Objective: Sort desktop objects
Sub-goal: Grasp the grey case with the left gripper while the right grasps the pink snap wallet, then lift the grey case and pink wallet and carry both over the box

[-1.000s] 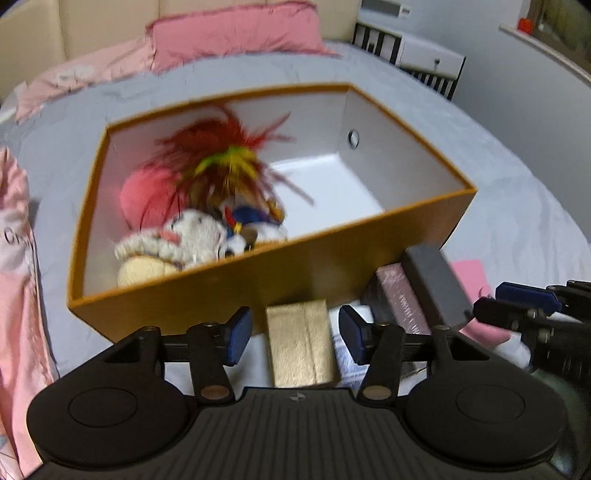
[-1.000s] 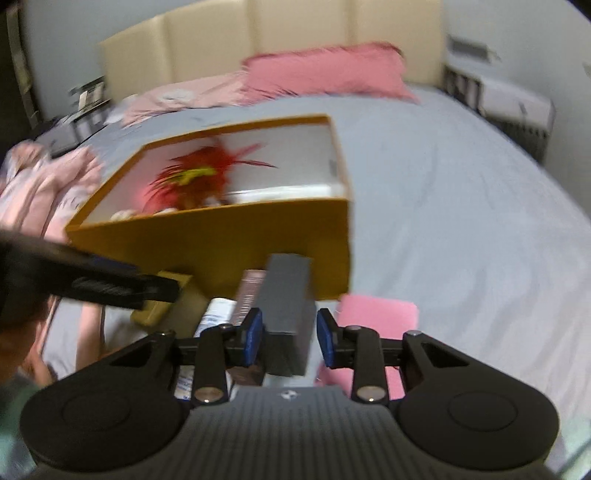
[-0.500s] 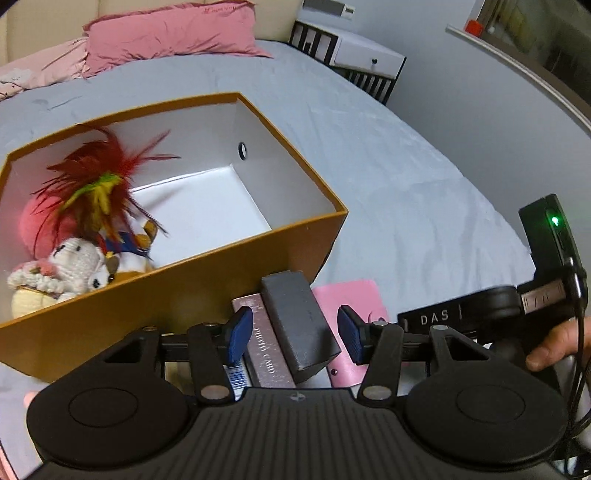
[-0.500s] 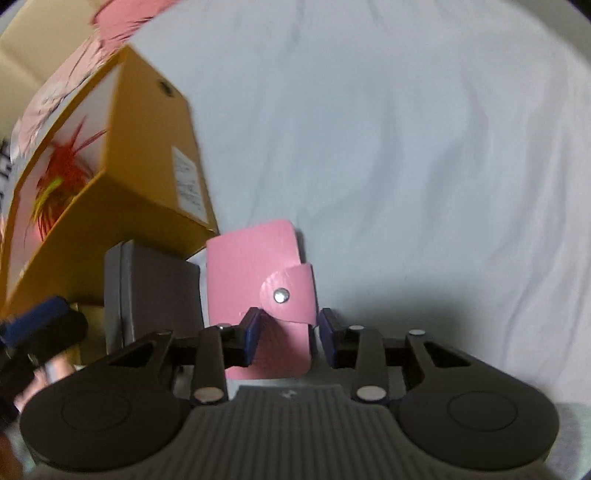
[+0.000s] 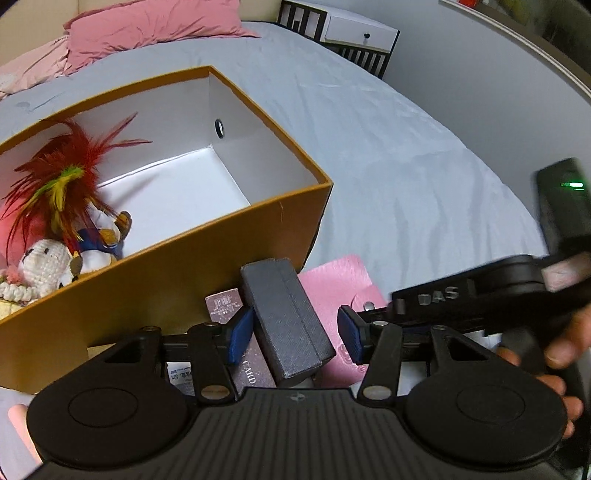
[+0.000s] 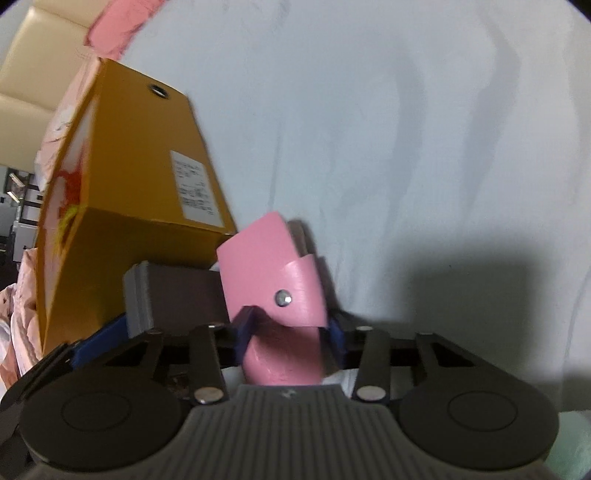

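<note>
An open orange box (image 5: 184, 273) sits on the bed with a feathered toy (image 5: 62, 177) and plush toys (image 5: 44, 266) in its left end. In front of it lie a dark grey case (image 5: 284, 314), a maroon card box (image 5: 225, 306) and a pink snap wallet (image 5: 332, 284). My left gripper (image 5: 294, 336) is open and straddles the grey case without squeezing it. My right gripper (image 6: 291, 332) is closing. Its pads press the pink wallet (image 6: 266, 266), which is tilted up beside the grey case (image 6: 184, 291).
A grey bedsheet (image 5: 406, 166) stretches away to the right of the box. Pink pillows (image 5: 147, 26) lie at the headboard, and a white nightstand (image 5: 354, 33) stands beyond the bed. A person's hand (image 5: 565, 343) holds the right gripper's handle.
My left gripper slid right from the gold box to over the grey case. My right gripper rolled, dropped from the grey case onto the pink wallet, and the wallet has tipped up.
</note>
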A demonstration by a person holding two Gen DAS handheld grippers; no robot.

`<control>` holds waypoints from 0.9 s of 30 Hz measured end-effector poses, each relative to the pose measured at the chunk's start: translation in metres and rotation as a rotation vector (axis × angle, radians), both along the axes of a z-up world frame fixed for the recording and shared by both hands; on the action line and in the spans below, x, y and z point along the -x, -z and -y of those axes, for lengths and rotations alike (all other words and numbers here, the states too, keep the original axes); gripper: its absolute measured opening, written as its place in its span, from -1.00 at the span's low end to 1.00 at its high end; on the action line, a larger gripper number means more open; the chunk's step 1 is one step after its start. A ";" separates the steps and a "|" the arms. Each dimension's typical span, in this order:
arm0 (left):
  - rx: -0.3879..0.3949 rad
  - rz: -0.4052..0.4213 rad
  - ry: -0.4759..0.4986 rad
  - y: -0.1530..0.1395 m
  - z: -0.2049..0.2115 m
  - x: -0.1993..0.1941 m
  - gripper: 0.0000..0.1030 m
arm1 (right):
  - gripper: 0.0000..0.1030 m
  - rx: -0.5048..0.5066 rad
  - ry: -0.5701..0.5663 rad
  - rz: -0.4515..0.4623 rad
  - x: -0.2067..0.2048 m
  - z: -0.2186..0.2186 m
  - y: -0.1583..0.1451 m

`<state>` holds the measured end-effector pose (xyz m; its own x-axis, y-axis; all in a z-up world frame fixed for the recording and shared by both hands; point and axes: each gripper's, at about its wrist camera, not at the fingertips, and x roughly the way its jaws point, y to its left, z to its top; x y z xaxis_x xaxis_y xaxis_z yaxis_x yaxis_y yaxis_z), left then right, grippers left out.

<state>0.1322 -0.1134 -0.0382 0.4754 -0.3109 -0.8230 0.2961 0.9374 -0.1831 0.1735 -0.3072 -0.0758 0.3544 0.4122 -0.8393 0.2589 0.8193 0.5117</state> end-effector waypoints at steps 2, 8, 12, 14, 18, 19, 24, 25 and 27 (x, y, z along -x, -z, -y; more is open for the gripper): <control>-0.009 0.006 -0.001 0.001 0.001 0.001 0.13 | -0.39 0.016 -0.016 0.064 0.010 -0.005 -0.009; -0.024 0.013 -0.005 0.001 0.000 0.003 -0.01 | -0.58 0.238 -0.144 0.289 0.047 -0.040 -0.046; -0.039 0.013 -0.005 0.000 0.001 0.003 -0.06 | -0.59 0.358 -0.239 0.322 0.052 -0.056 -0.051; -0.039 0.014 -0.003 0.000 -0.001 0.004 -0.06 | -0.58 0.362 -0.258 0.299 0.048 -0.062 -0.047; -0.026 0.022 0.008 0.002 -0.007 0.008 -0.06 | -0.49 0.246 -0.231 0.256 0.015 -0.027 -0.031; -0.022 0.024 0.010 0.002 -0.009 0.009 -0.06 | -0.49 0.207 -0.219 0.248 0.014 -0.026 -0.028; -0.013 0.033 0.019 0.003 -0.013 0.012 -0.06 | -0.45 0.048 -0.140 0.225 0.005 -0.010 -0.021; -0.013 0.033 0.017 0.003 -0.012 0.012 -0.06 | -0.45 0.031 -0.125 0.219 0.003 -0.008 -0.020; -0.018 0.034 0.016 0.003 -0.010 0.011 -0.05 | -0.50 0.023 -0.114 0.202 0.002 -0.007 -0.019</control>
